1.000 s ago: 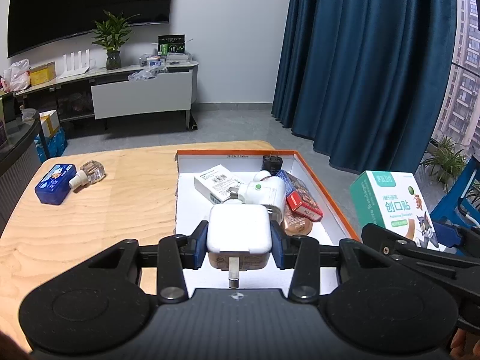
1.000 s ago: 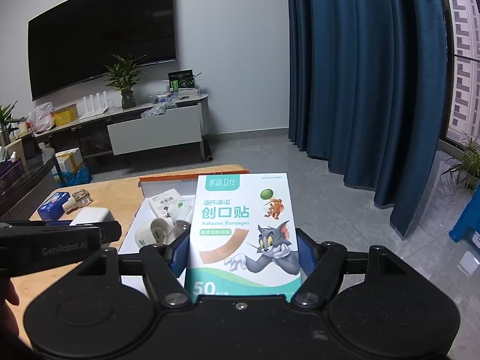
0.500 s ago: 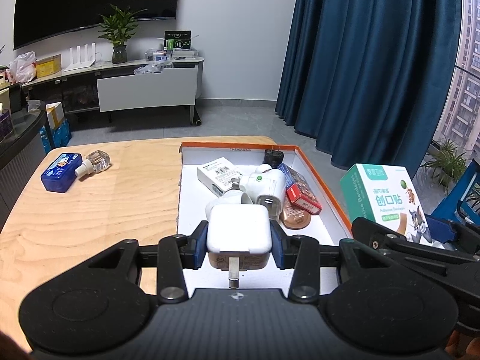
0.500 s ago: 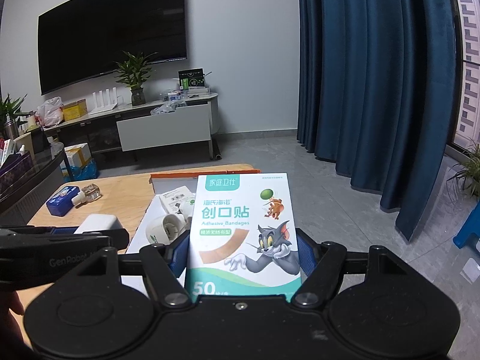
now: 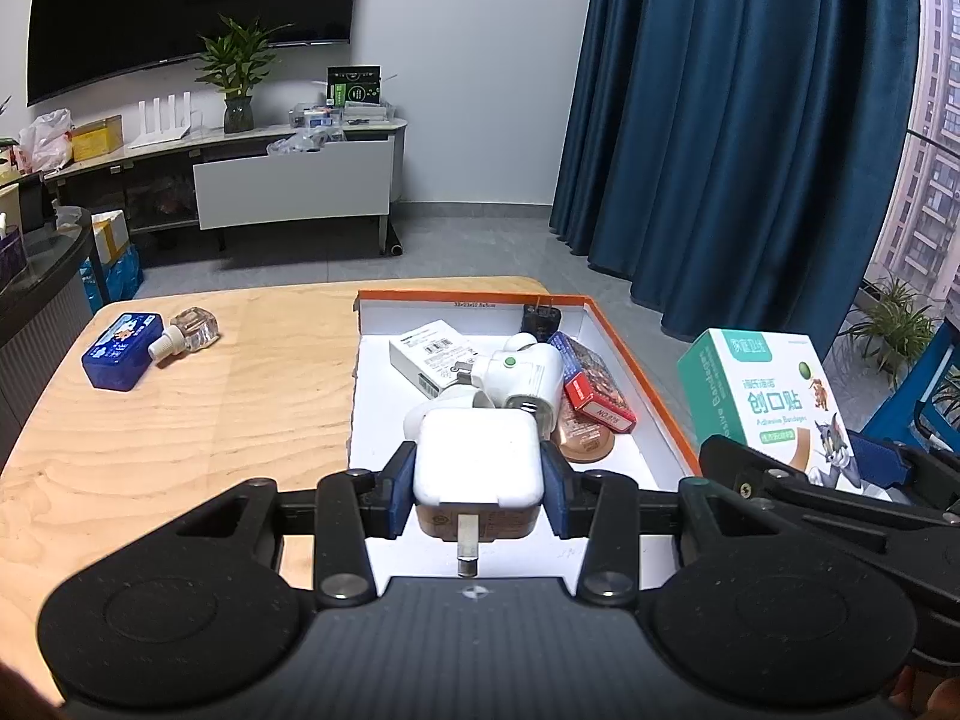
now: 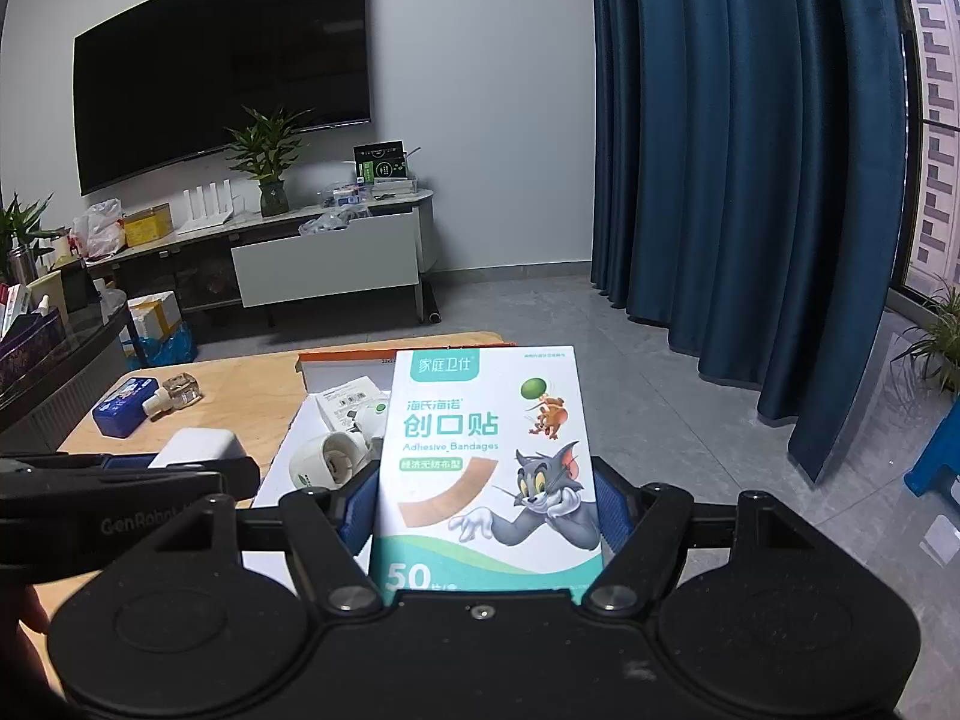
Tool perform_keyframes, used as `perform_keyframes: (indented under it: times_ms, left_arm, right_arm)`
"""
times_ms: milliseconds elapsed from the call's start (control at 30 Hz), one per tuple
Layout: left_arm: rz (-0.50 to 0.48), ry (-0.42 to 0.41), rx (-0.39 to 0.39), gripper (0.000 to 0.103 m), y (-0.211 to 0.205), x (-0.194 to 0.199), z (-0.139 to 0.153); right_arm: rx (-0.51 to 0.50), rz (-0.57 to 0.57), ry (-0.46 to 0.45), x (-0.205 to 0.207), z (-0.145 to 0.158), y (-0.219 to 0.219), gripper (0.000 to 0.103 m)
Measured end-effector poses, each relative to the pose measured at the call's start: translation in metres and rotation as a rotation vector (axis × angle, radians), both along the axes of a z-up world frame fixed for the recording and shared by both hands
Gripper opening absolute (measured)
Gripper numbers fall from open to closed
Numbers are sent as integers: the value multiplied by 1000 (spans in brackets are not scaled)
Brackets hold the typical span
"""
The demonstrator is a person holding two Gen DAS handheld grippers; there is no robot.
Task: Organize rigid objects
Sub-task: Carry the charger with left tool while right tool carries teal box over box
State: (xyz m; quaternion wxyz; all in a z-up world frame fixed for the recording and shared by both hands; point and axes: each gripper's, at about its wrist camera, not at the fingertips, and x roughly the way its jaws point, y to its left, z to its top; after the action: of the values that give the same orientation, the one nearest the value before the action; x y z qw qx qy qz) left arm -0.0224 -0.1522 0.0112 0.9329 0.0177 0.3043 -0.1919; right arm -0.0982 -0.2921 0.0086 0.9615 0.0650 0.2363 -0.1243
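White square charger (image 5: 476, 457): clamped between blue pads, prong end toward camera, held above near end of orange-rimmed white tray (image 5: 636, 360). Bandage box (image 6: 489, 462): white-teal, cartoon cat print, upright, gripped at both sides. In tray: white barcoded carton (image 5: 433, 355), white green-dot plug (image 5: 525, 375), red box (image 5: 591, 387), black adapter (image 5: 540, 319). On table: blue tin (image 5: 122, 349) touching clear bottle (image 5: 189, 333).
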Motion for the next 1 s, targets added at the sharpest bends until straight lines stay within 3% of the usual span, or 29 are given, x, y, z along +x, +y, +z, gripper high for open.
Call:
perform_keyframes:
  times_ms: [1000]
  left_arm:
    - [25, 20, 23, 43, -5, 10, -9]
  right_arm:
    - [-6, 15, 53, 21, -14, -6, 84]
